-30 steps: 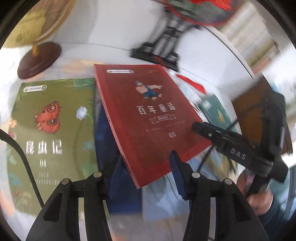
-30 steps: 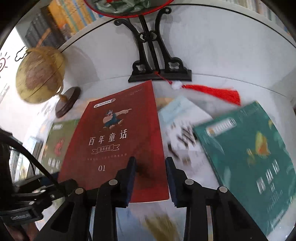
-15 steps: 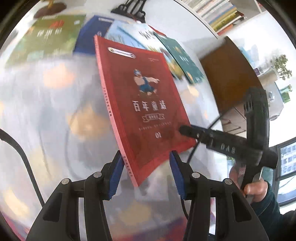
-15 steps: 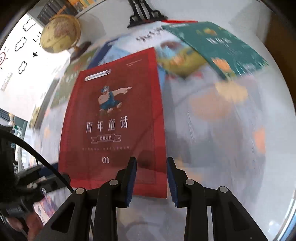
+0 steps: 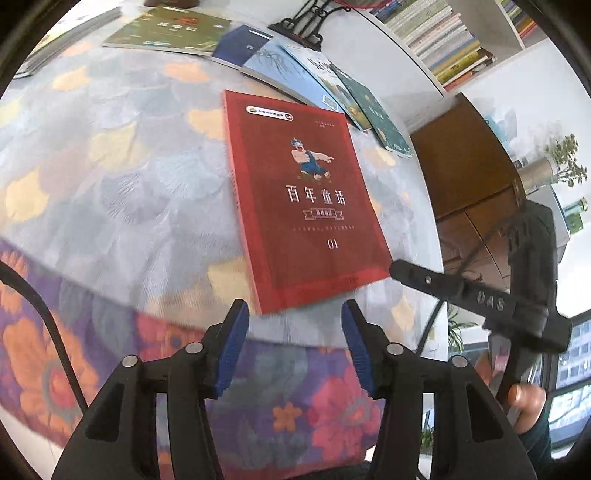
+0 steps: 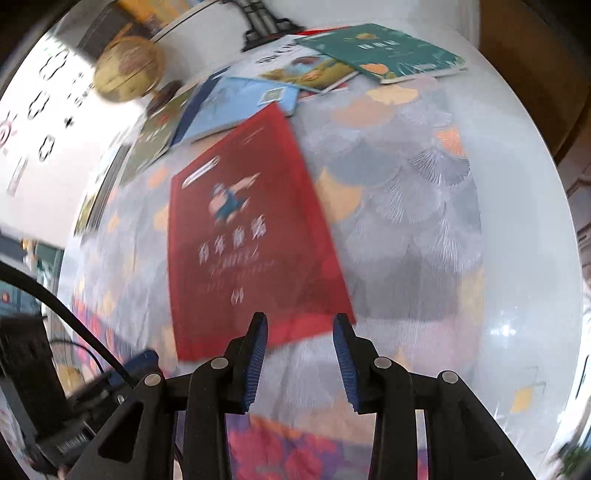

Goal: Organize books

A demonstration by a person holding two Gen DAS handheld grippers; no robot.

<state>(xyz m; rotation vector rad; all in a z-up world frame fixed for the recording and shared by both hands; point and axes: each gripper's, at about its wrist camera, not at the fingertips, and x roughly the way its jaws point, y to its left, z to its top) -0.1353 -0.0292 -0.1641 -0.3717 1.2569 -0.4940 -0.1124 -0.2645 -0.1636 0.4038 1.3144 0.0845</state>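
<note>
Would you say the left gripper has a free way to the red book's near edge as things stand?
Probably yes: the left gripper is open, the red book lies just beyond its fingertips, and nothing sits between.

The red book (image 5: 303, 199) lies flat and face up on the table (image 5: 110, 177), closed, its cover showing a cartoon figure, pale title characters and "01". Its near short edge sits close to the table's front edge. The other books are spread in an overlapping row along the far edge: a green book (image 5: 173, 29) at the left, then a dark blue book (image 5: 240, 46), a light blue book (image 5: 284, 72) and a teal book (image 5: 376, 114) nearest the right side.
</note>
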